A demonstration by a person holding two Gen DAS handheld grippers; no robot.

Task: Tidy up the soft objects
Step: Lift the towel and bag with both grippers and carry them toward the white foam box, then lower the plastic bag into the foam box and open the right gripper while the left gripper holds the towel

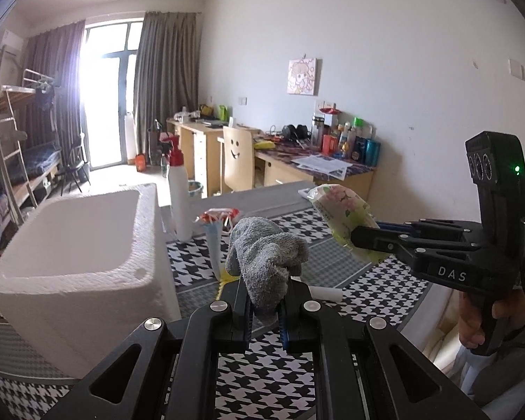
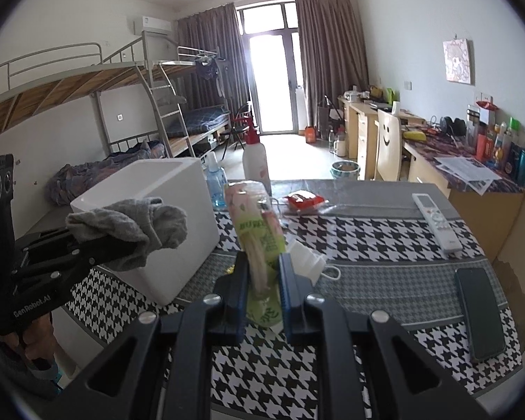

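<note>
1. The left gripper [image 1: 266, 309] is clamped on a grey sock [image 1: 267, 259], held up above the desk [image 1: 262, 374], just right of the white foam box [image 1: 77, 255].
2. The right gripper [image 2: 262, 290] is pinched on a green floral tissue pack [image 2: 259, 241], lifted clear of the desk near its middle.
3. The houndstooth-covered desk carries the foam box at its left, a white spray bottle [image 2: 255, 161] behind it, a face mask [image 2: 311, 262], a red snack packet [image 2: 304, 199], a remote [image 2: 437, 222] and a phone [image 2: 479, 315].
4. The phone lies near the desk's right edge; bare cloth lies between it and the mask.
</note>
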